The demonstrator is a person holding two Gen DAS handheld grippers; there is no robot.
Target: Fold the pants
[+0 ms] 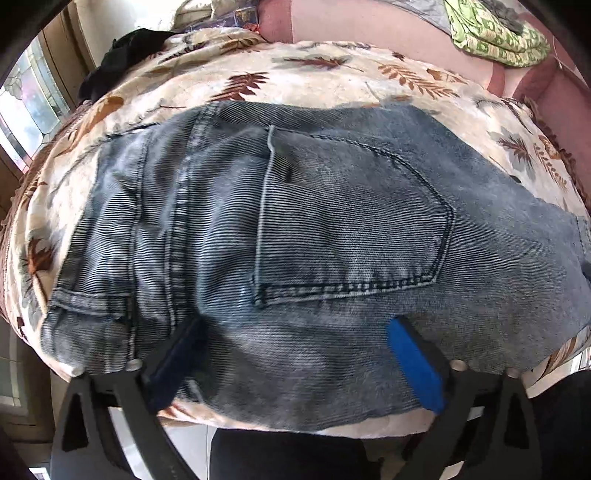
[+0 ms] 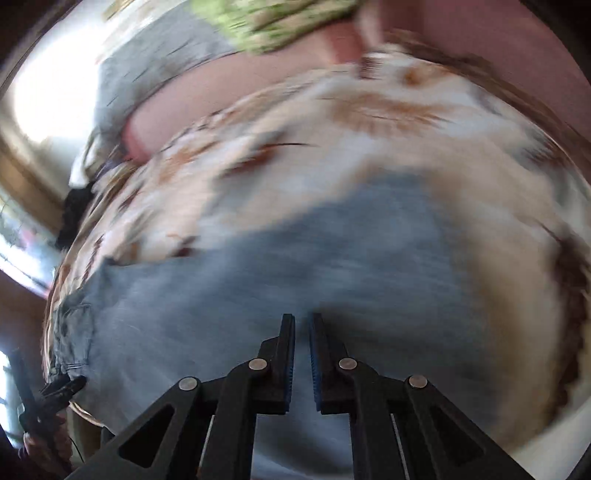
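Observation:
Faded blue jeans (image 1: pixel 332 221) lie flat on a cream bedspread with a leaf print (image 1: pixel 295 70), back pocket (image 1: pixel 354 221) facing up. My left gripper (image 1: pixel 295 325) hangs just over the near part of the jeans with its jaws spread wide; its blue pads (image 1: pixel 413 365) do not press on the denim between them. The right wrist view is motion-blurred. It shows the jeans (image 2: pixel 369 258) stretched across the bedspread (image 2: pixel 369 122), and my right gripper (image 2: pixel 302 318) above the denim, shut, with only a narrow slit between its pads and nothing visibly held.
A green patterned cloth (image 1: pixel 495 33) and a pink padded surface (image 1: pixel 369 26) lie beyond the bedspread. A black garment (image 1: pixel 122 55) sits at its far left, near a window (image 1: pixel 33 99). The person's dark legs (image 1: pixel 295 454) stand at the near edge. A hand (image 2: pixel 40 443) shows at lower left.

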